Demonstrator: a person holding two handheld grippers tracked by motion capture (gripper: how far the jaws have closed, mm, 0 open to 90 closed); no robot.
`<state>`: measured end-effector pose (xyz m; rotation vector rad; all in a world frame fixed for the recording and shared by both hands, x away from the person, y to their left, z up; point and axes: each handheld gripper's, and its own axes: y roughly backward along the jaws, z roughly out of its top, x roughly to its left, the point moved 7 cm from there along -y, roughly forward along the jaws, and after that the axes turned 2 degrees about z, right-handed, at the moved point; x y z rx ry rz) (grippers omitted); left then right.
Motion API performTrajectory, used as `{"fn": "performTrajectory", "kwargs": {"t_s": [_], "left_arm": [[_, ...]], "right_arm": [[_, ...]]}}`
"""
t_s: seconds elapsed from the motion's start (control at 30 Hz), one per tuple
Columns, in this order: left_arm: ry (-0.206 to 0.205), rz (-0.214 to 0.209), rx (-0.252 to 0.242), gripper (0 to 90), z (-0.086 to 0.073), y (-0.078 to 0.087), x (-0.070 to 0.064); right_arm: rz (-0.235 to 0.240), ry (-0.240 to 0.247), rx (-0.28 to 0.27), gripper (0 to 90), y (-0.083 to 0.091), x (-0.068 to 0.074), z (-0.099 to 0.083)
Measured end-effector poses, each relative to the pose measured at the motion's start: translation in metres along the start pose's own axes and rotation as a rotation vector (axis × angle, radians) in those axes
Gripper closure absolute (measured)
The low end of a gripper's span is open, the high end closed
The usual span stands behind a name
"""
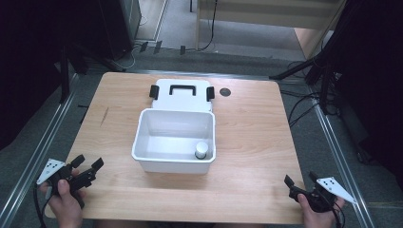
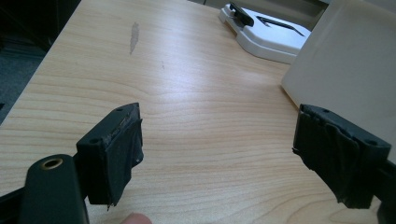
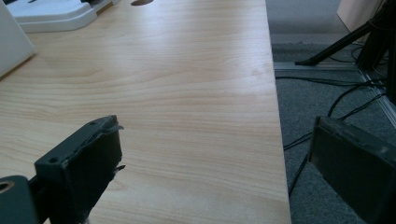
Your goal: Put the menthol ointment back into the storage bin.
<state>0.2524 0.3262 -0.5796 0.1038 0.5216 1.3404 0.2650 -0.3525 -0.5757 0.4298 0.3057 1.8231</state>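
An open white plastic box (image 1: pixel 142 128) stands in the middle of the wooden table, its side wall (image 2: pixel 345 70) at the right of the left gripper view. A small white bottle (image 1: pixel 201 150) stands upright inside it, in the near right corner. The box's white lid (image 1: pixel 182 95) with a black handle and black latches lies flat just behind it; the lid (image 2: pixel 268 32) also appears far off. My left gripper (image 1: pixel 88 162) is open over the table's near left corner, empty. My right gripper (image 1: pixel 301 179) is open at the near right edge, one jaw past the edge.
A round dark hole (image 1: pixel 225 92) sits in the table top right of the lid. Black stand legs and cables (image 3: pixel 341 79) lie on the grey floor beyond the table's right edge. A pale scuff (image 2: pixel 134 35) marks the wood at the left.
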Motion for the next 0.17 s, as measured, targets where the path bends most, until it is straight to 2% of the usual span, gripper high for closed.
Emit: {"fn": "performTrajectory", "kwargs": {"t_s": [0.07,0.17], "left_arm": [[-0.005,0.0,0.002,16.4,-0.0001,0.0001,-0.0001],[-0.007,0.001,0.002,16.4,-0.0002,-0.0001,-0.0007]], "right_arm": [[-0.009,0.0,0.006,3.1,-0.0006,-0.0001,-0.0002],[0.006,-0.008,0.012,3.1,-0.0008,0.0002,-0.0004]]}}
